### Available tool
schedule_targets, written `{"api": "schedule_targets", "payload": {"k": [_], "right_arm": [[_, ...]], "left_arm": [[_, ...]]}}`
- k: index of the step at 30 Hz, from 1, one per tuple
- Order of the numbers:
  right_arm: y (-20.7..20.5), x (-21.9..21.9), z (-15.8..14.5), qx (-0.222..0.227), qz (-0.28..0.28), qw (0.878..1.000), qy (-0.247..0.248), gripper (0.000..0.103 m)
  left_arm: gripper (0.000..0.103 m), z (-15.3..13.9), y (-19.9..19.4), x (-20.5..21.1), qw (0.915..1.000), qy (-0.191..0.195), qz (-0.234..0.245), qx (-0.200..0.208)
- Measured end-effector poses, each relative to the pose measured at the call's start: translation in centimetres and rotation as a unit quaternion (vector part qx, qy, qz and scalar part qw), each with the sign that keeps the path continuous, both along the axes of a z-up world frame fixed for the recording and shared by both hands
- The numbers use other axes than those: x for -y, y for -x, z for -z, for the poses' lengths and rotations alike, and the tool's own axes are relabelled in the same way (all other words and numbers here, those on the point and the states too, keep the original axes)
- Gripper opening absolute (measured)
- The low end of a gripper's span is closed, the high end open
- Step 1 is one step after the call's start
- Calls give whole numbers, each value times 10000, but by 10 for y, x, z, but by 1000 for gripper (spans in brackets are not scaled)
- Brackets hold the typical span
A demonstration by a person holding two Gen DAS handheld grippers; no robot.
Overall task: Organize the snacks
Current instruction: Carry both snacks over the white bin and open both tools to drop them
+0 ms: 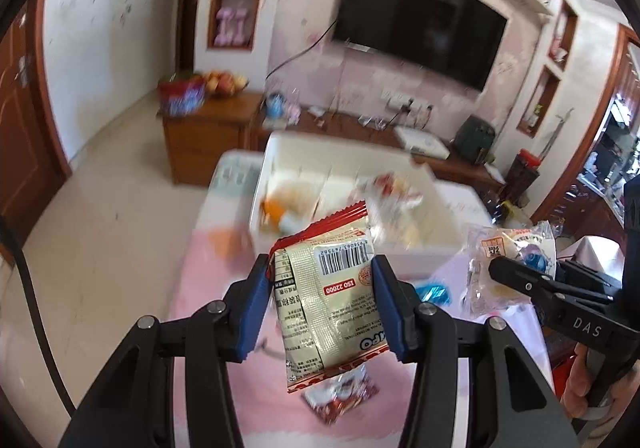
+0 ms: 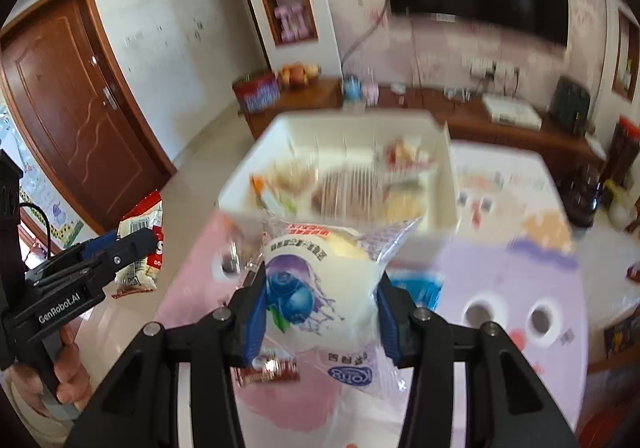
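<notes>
My left gripper [image 1: 322, 276] is shut on a cream and red snack packet [image 1: 328, 300] with a barcode, held above the pink table cover. My right gripper [image 2: 320, 288] is shut on a clear packet with a blueberry picture [image 2: 320, 288], also held in the air. Ahead of both stands a white divided box [image 2: 450, 184] with several snacks in its compartments, blurred. In the left wrist view the right gripper [image 1: 504, 272] appears at the right with its clear packet [image 1: 512, 248]. In the right wrist view the left gripper [image 2: 136, 244] appears at the left with its cream packet [image 2: 140, 224].
A red wrapped snack [image 1: 340, 400] and a blue packet [image 1: 434, 294] lie on the pink table cover [image 1: 224, 348] below the grippers. Beyond the table are a wooden TV bench [image 1: 208, 128], a wall television [image 1: 420, 20] and a brown door [image 2: 76, 108]. A hand [image 2: 68, 376] grips the left handle.
</notes>
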State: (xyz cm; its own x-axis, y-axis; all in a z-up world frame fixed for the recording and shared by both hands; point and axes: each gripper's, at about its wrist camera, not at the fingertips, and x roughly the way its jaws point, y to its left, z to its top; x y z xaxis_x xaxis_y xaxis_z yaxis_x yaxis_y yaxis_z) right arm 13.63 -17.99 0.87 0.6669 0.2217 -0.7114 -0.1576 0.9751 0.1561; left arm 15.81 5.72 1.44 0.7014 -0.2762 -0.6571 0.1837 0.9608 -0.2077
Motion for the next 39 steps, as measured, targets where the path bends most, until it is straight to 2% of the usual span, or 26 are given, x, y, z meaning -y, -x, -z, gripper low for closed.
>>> {"api": "schedule_targets", "payload": {"k": [5, 9, 11, 14, 19, 22, 25, 31, 33, 35, 36, 37, 39], "right_arm": [[-15, 11, -71, 586, 117, 9981, 175, 47], [-32, 19, -117, 953, 255, 9947, 279, 47], [-43, 21, -134, 1092, 356, 9926, 383, 47], [-60, 23, -148, 1142, 432, 9918, 368, 47], [-94, 26, -151, 1140, 573, 9911, 372, 47], [-119, 30, -140, 1001, 633, 9926, 269, 47], [-144, 32, -120, 784, 744, 9938, 252, 48], [-182, 37, -59, 161, 882, 9954, 326, 49], [-193, 37, -36, -128, 856, 9954, 415, 52], [-200, 36, -12, -402, 872, 9935, 611, 55], [-202, 36, -2, -499, 884, 9924, 702, 60], [-204, 37, 6, -564, 879, 9917, 750, 61], [-202, 37, 17, -645, 837, 9913, 781, 61]], "left_arm": [[48, -66, -20, 2, 9992, -71, 128, 385], [48, -103, -46, 8, 9990, -46, 253, 357], [48, -118, -60, 14, 9987, -162, 260, 399], [48, -137, -80, 21, 9973, -432, 156, 566], [48, -145, -129, 35, 9971, -609, 6, 458], [48, -133, -161, 45, 9974, -690, -11, 204], [48, -103, -191, 63, 9948, -1020, -14, -73], [49, -48, -225, 89, 9891, -1393, -30, -472], [50, -29, -233, 97, 9864, -1521, 45, -625], [62, -5, -239, 104, 9831, -1575, 171, -923], [80, 6, -240, 106, 9812, -1584, 216, -1085], [90, 17, -241, 108, 9796, -1590, 228, -1210], [90, 33, -239, 110, 9782, -1588, 223, -1322]]}}
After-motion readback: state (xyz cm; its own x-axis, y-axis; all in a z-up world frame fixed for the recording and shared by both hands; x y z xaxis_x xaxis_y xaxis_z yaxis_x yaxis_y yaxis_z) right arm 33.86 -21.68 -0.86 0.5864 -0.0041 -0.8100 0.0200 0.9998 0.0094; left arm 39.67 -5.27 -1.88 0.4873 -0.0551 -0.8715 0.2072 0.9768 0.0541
